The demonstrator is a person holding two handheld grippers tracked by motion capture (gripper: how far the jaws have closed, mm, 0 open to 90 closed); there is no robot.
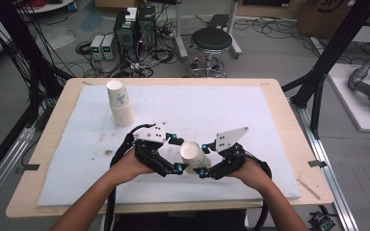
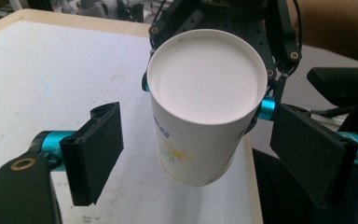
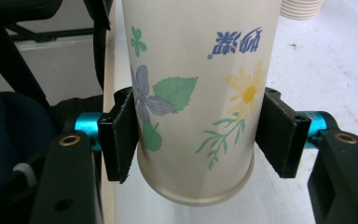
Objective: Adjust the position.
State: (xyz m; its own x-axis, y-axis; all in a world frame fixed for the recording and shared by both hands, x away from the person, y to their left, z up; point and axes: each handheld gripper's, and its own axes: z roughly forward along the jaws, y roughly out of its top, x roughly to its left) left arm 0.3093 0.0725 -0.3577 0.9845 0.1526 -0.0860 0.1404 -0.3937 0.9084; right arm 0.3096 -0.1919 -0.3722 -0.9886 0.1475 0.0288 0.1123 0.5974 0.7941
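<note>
The right gripper (image 1: pixel 203 171) was clamped on a paper cup (image 1: pixel 193 157), its pads pressed against both sides of the cup near the rim. The left gripper (image 1: pixel 176 155) stood released, jaws spread wide on either side of the cup without touching it. The cup was held above the table's near edge, at about six o'clock of the white mat (image 1: pixel 231 110).

The mat covered most of a wooden table (image 1: pixel 289 134); a stack of cups (image 1: pixel 119 103) stood upside down at the mat's ten o'clock. Beyond the table, a grey floor carried a round stool (image 1: pixel 212 41), computer boxes (image 1: pixel 135 29) and loose cables.

The cup was inverted and tilted, its long axis leaning from upright, closed base toward twelve o'clock in the high view.

The left gripper view showed the cup's flat white base (image 2: pixel 207 77) face-on. The right gripper view showed the flower print (image 3: pixel 247 93) upside down and the open rim (image 3: pixel 196 189) lowest.
</note>
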